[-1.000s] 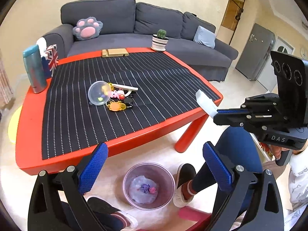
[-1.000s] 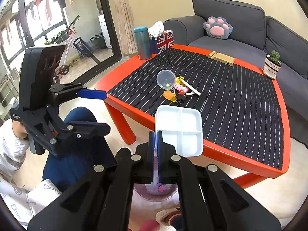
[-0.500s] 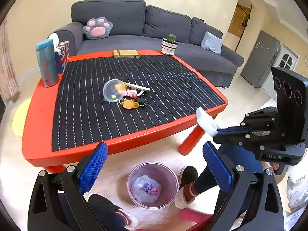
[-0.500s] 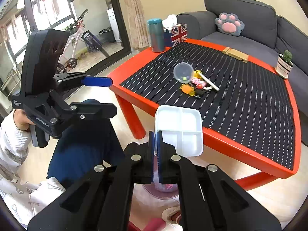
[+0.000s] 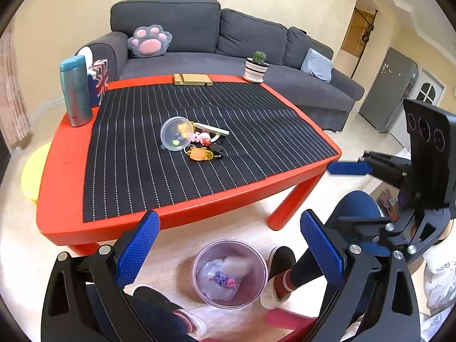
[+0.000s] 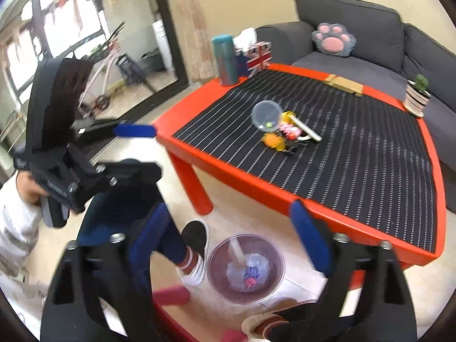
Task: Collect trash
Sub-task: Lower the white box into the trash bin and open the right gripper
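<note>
A clear round trash bin stands on the floor below the red table's front edge; it also shows in the right wrist view. A blurred white tray is inside it, also seen in the right wrist view, on a crumpled bag. My left gripper is open and empty above the bin. My right gripper is open and empty over the bin. A clear lid and small toys lie on the table mat.
The red table has a striped black mat, a teal bottle, a flag tissue box, a wooden block and a potted cactus. A grey sofa stands behind. The person's legs and shoes flank the bin.
My right gripper has opened and let go of the white tray, which has dropped into the bin. My left gripper stays open above the bin.
</note>
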### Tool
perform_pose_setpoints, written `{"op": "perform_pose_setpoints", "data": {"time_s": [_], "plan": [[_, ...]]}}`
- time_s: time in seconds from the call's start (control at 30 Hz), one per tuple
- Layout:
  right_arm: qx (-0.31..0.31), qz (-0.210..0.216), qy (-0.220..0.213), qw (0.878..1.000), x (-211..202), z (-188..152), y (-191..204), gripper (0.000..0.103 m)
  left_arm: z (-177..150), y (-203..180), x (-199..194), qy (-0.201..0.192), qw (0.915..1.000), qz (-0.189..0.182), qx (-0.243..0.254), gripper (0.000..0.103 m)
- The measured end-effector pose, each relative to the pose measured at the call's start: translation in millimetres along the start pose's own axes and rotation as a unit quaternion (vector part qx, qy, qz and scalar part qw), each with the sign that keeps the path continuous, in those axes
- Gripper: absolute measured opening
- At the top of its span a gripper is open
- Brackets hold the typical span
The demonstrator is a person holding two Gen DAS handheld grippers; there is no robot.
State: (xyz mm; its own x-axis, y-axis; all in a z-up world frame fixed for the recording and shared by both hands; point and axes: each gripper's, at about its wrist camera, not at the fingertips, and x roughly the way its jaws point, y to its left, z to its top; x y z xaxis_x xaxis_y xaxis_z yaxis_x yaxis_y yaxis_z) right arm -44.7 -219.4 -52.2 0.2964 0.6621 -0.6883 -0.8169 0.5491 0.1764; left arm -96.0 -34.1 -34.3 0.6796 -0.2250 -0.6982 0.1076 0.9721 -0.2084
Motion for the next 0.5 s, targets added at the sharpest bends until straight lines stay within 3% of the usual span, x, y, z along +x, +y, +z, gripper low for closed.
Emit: {"op": "perform_pose_setpoints", "data": {"time_s": [0.5], "plan": [[0.025, -0.024, 0.004, 0.999, 1.4, 1.9, -14.1, 0.097, 1.7, -1.2, 4.1, 0.005, 1.0, 0.002, 0.002, 0.095]]}}
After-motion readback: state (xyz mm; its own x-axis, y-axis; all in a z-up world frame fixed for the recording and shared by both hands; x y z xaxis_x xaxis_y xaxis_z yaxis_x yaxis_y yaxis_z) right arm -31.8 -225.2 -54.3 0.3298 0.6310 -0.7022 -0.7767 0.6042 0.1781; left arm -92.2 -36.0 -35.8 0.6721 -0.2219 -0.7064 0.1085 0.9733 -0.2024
